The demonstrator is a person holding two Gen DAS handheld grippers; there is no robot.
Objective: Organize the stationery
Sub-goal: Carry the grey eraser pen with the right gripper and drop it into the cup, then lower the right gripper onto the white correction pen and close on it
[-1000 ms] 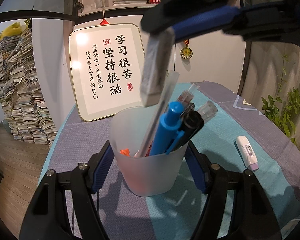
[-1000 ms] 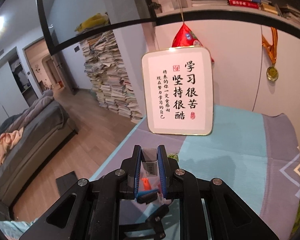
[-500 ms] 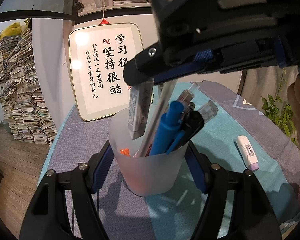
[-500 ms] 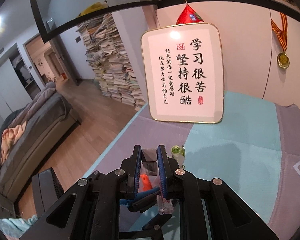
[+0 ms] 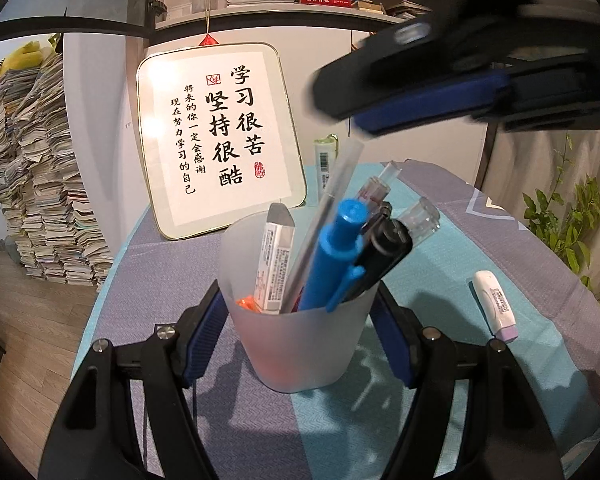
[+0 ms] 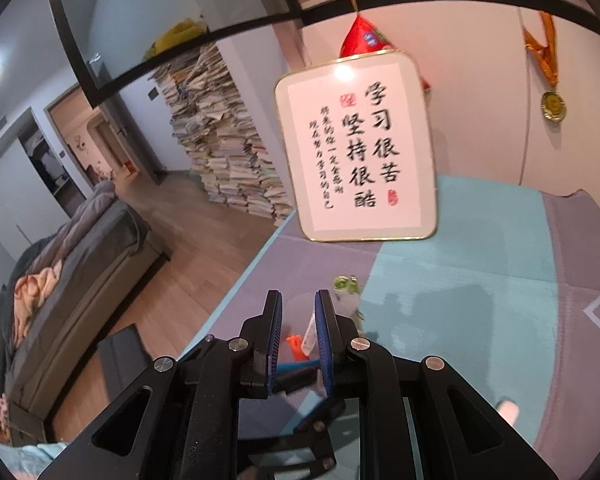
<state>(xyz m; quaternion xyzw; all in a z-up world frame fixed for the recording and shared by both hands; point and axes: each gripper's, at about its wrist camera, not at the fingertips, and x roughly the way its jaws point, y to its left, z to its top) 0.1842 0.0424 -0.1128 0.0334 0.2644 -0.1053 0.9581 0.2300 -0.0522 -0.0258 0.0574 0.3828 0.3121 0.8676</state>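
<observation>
The left gripper (image 5: 300, 312) has its fingers (image 5: 202, 334) closed against both sides of a frosted plastic cup (image 5: 300, 344), holding it upright on the tabletop (image 5: 480, 248) near its near edge. Inside the cup stand a blue pen (image 5: 332, 256), a black pen (image 5: 384, 256), a clear ruler-like stick (image 5: 328, 208), two clear-capped pens (image 5: 420, 220) and a slim white box (image 5: 276, 264) that leans against the left wall of the cup, with something small and orange (image 5: 246, 303) at the bottom. The right gripper (image 5: 420, 96) hangs above and to the right of the cup; seen from its own camera, its blue-lined fingers (image 6: 274, 340) stand a narrow gap apart with nothing between them, and through that gap the orange item and the top of the white box show below. A white correction tape with a lilac end (image 5: 494, 300) lies on the cloth-covered tabletop to the right of the cup, well apart from it. A small pale green tube (image 5: 326, 160) stands behind the cup, near the framed calligraphy sign (image 5: 216, 140) that leans against the wall at the far edge. A tall stack of papers (image 5: 40, 176) rises from the floor to the left.
</observation>
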